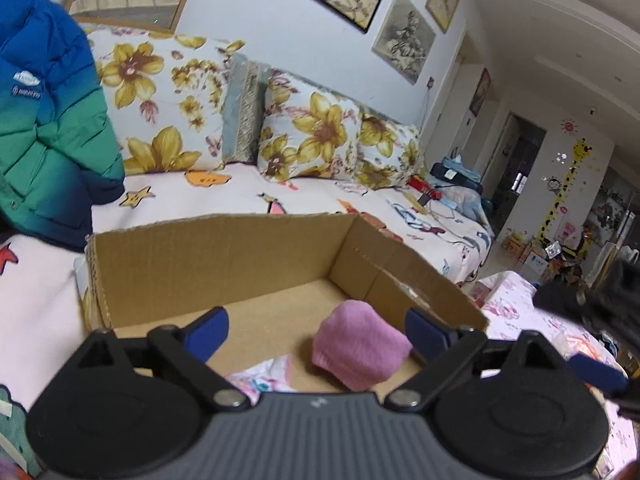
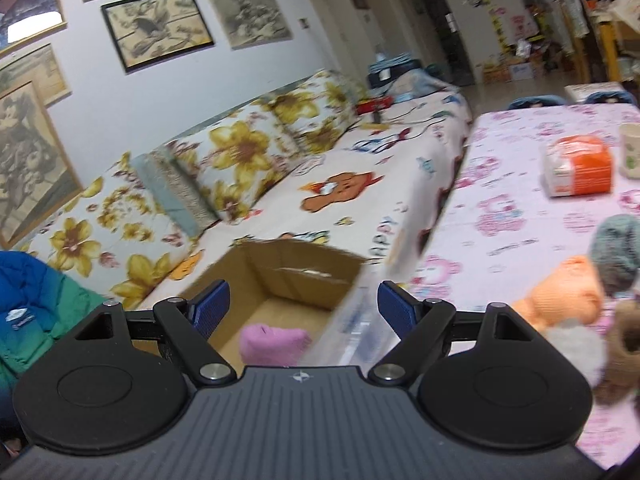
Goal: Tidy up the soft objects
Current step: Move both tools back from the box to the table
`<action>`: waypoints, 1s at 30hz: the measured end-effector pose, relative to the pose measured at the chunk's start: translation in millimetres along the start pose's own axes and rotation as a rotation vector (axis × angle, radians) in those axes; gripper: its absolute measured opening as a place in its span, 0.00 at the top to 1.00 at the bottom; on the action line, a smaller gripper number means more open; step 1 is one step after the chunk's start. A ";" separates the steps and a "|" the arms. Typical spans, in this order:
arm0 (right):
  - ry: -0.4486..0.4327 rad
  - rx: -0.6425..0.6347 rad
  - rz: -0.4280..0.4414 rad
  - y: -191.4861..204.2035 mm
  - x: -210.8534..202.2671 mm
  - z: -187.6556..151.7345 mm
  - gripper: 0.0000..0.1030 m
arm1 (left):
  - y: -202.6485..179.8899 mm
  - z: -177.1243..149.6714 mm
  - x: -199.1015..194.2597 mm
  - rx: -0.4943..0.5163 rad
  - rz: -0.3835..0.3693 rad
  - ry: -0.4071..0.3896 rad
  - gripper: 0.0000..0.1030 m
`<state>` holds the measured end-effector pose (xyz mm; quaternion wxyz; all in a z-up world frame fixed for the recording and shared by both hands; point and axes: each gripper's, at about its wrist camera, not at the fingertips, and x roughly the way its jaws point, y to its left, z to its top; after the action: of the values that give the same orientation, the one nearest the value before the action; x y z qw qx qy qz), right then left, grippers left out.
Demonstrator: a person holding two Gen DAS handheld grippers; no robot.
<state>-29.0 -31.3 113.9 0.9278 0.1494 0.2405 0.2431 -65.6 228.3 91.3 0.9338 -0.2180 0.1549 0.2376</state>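
On the sofa's cartoon-print cover: one open cardboard box [image 1: 224, 268], holding one pink knitted item [image 1: 358, 346] on its floor near the right-hand wall. Left gripper [image 1: 316, 332]: jaws wide apart, nothing pressed between them, the pink item lying beyond. Right gripper [image 2: 304, 310]: jaws wide apart, empty. Table [image 2: 520, 216], pink-patterned cloth, right of box: orange knitted item [image 2: 564, 292], grey knitted item [image 2: 618, 252], orange-and-white packet [image 2: 578, 166], cup [image 2: 630, 150]. Blue-green jacket [image 1: 44, 120] left of box.
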 end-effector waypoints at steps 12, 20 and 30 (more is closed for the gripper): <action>-0.040 -0.007 -0.153 -21.7 -37.5 -20.4 0.00 | -29.0 -16.1 -11.3 0.145 -0.126 -0.020 0.01; -0.058 -0.015 -0.217 -30.0 -46.4 -27.0 0.00 | -41.2 -25.1 -12.8 0.191 -0.166 -0.021 0.01; -0.070 -0.009 -0.258 -36.1 -52.9 -32.1 0.00 | -59.5 -41.2 -18.7 0.281 -0.209 -0.022 0.01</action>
<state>-72.5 -84.0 92.5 0.9598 0.1217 0.2240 0.1175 -58.6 154.3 83.2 0.9764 -0.0977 0.1528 0.1176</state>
